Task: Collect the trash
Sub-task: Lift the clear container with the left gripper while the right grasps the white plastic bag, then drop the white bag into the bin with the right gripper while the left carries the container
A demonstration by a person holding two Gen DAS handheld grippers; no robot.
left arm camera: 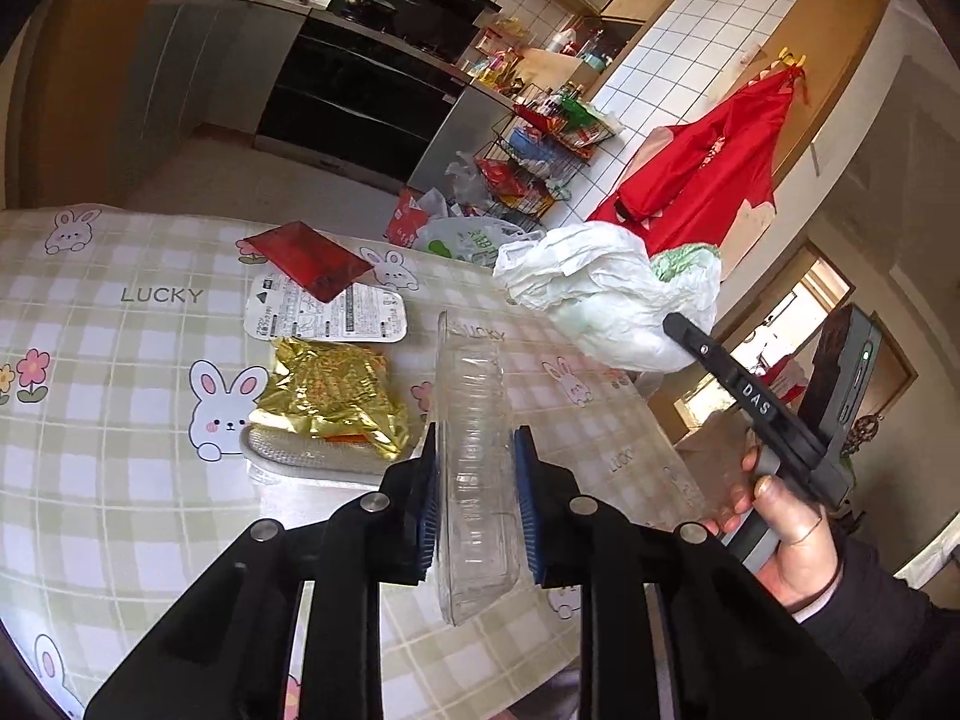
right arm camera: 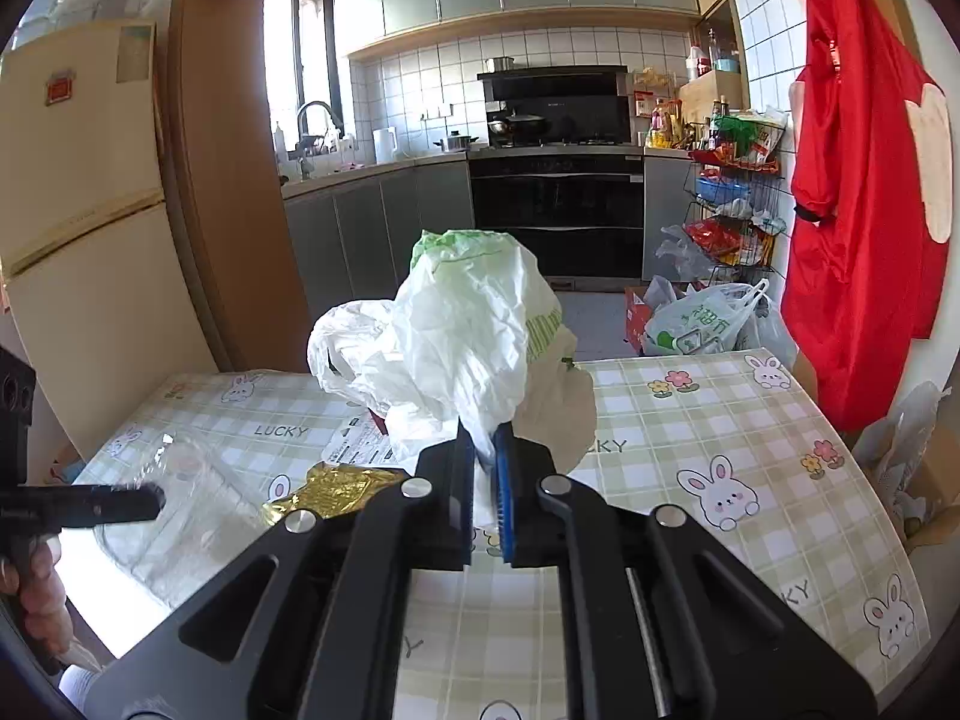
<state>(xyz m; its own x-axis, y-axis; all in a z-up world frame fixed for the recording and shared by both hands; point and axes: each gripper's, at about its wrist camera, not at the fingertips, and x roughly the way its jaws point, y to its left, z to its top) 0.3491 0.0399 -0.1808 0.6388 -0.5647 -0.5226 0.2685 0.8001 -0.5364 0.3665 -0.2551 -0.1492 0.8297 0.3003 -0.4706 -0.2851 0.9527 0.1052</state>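
The clear plastic tray (left arm camera: 477,480) stands on edge above the table (left arm camera: 120,420), its length pointing away, clamped in the left gripper (left arm camera: 477,504). The right gripper (right arm camera: 483,480) pinches the white bag (right arm camera: 462,336) above the table's middle.

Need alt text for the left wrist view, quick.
The left tool grips a clear plastic tray above the bunny-print tablecloth, where a gold wrapper and a printed lid lie; at right, the right tool holds a white plastic bag.
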